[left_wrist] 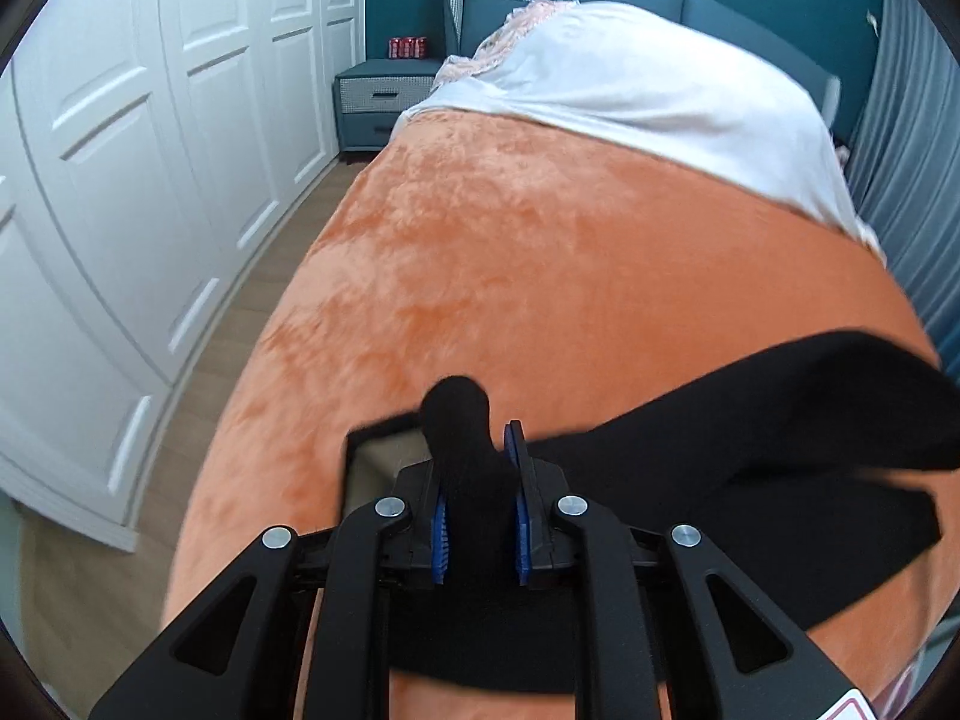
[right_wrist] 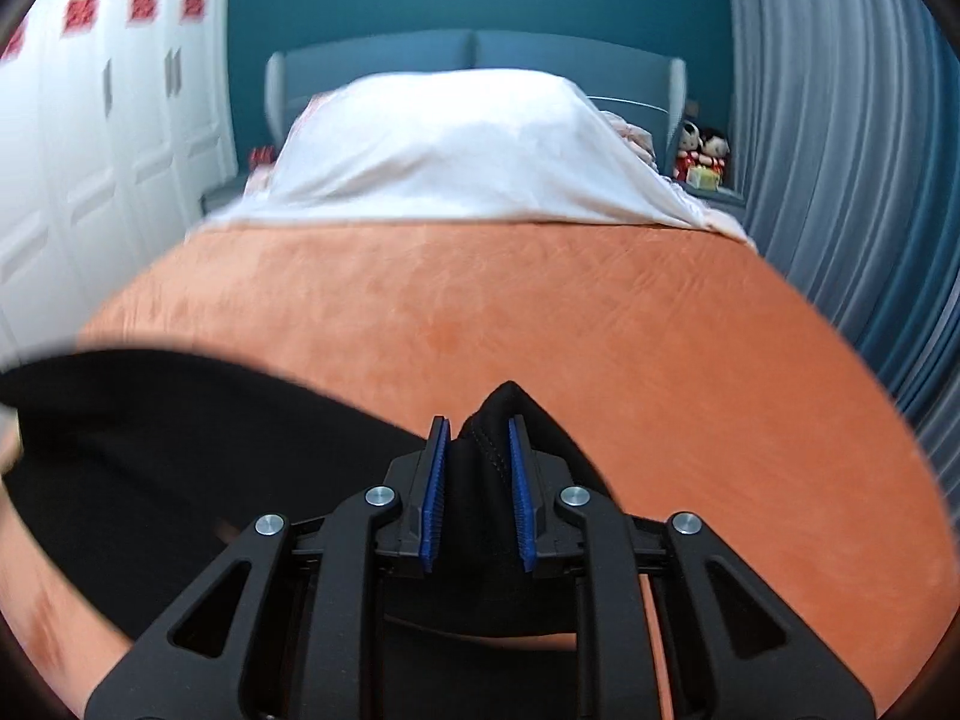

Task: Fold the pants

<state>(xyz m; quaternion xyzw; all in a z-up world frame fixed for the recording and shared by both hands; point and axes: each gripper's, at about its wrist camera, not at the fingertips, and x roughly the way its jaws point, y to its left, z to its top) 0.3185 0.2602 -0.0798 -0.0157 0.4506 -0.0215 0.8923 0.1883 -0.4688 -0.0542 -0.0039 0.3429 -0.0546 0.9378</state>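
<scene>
Gripping black pants (left_wrist: 750,420) in left claw (left_wrist: 480,480) and right claw (right_wrist: 480,468), orange blanket (left_wrist: 510,252) beneath, white pillow (right_wrist: 456,162) beyond

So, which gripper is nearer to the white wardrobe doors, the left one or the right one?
Left. The left gripper holds the black pants near the bed edge beside the white wardrobe doors. The right gripper holds them toward the curtain side, farther from the doors.
</scene>
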